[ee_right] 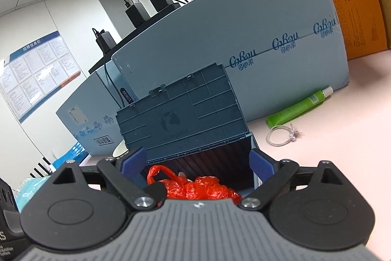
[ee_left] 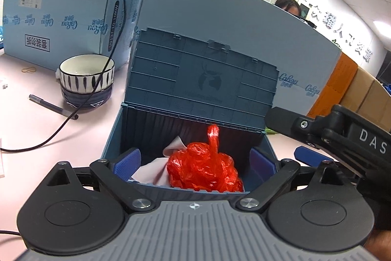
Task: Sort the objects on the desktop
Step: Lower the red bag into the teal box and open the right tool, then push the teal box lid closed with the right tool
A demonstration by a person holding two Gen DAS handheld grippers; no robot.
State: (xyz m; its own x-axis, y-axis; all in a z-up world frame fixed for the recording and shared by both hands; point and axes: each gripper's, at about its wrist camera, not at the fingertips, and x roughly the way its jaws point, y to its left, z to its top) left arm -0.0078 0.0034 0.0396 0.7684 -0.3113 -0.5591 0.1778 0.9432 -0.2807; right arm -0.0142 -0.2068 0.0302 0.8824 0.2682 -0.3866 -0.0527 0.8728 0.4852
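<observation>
We read "CoRou" repeated along the blue carton (ee_right: pixel 244 40) | "DAS" on the right gripper's arm (ee_left: pixel 371 138) (rest cut off) | wall poster (ee_right: pixel 36 60) print too small.

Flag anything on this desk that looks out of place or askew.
A black cable drapes across the stacked bowls and the pen. A green tube lies toppled beside a bracelet. The bin itself looks orderly.

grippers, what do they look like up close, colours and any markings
Both match: the left gripper and right gripper have a ribbed grey body, two round black discs, black link arms with silver screws and blue ribbed pads on the jaws. The right one's black side, seen from the left wrist, carries white letters "DAS".
</observation>
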